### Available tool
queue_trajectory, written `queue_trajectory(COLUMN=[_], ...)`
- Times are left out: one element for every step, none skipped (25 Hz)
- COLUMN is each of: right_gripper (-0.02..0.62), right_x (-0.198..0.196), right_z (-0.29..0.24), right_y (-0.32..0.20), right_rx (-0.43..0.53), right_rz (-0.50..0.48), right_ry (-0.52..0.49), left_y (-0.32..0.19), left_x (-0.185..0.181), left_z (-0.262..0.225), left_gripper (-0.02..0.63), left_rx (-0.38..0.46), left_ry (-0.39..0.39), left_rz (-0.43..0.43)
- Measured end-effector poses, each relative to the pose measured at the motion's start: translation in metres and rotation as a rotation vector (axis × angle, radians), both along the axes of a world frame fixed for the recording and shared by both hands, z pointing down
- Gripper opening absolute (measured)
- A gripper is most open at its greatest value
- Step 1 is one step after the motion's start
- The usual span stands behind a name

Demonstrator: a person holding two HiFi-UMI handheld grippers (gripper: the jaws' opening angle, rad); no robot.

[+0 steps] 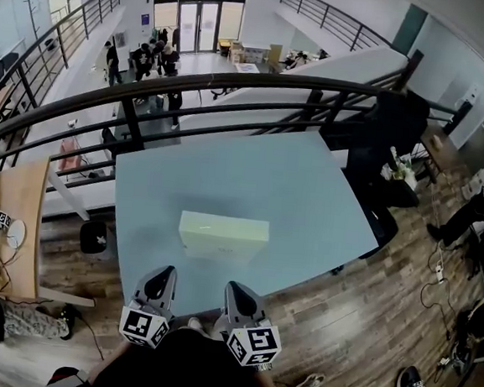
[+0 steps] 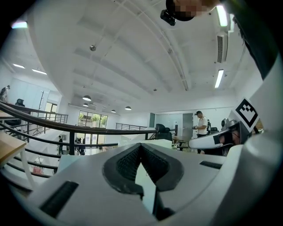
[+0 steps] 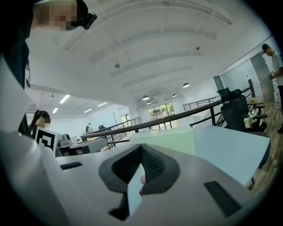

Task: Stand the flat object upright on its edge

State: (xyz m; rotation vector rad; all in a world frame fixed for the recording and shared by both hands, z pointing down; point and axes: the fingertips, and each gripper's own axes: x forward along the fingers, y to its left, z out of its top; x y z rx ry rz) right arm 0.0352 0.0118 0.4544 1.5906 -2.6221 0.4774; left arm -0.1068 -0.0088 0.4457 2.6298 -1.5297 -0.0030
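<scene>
Flat pale-green box rests on the light blue counter, at the centre of the frame. Just below it, at lower centre, the left gripper and right gripper both have their jaws pressed together, holding nothing.

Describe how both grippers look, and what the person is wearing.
The left gripper and right gripper match: pale grey tapering shells with black ribbed pads, each carrying a cube printed with black-and-white square markers. No cables show. The person's top is black.
</scene>
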Motion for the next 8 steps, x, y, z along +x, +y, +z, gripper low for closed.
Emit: queue_trajectory(right_gripper=[0.006,0.006,0.006,0.006,0.006,0.006,0.006,0.006], right_x=[-0.001,-0.001,-0.001,-0.001,0.000,0.001,0.002,0.003], right_z=[0.000,0.000,-0.001,-0.001,-0.001,-0.001,-0.001,-0.001], right_y=[0.000,0.000,-0.001,-0.001,-0.001,-0.001,-0.001,-0.001], right_rx=[0.001,0.002,0.003,0.004,0.006,0.007,0.008,0.009], right_rz=[-0.003,-0.005,-0.006,-0.007,-0.007,-0.006,-0.005,-0.004], right_ry=[0.001,0.002,0.004,0.007,0.010,0.012,0.015,0.017], left_y=[0.000,-0.001,-0.001,-0.002,-0.002,-0.003,-0.003,-0.003], left_x=[-0.001,-0.002,-0.003,-0.003,-0.003,-0.002,-0.002,-0.001], left_z=[0.000,0.000,0.002,0.004,0.006,0.008,0.010,0.011], left_gripper=[0.003,0.003,0.003,0.003,0.003,0.003,0.003,0.003], left_rx=[-0.005,-0.009,-0.012,-0.014,-0.015,-0.015,-0.015,-0.015], left_ry=[0.004,0.010,0.017,0.023,0.030,0.036,0.040,0.044], left_rz=[-0.003,-0.006,-0.008,-0.010,-0.011,-0.011,-0.011,-0.011])
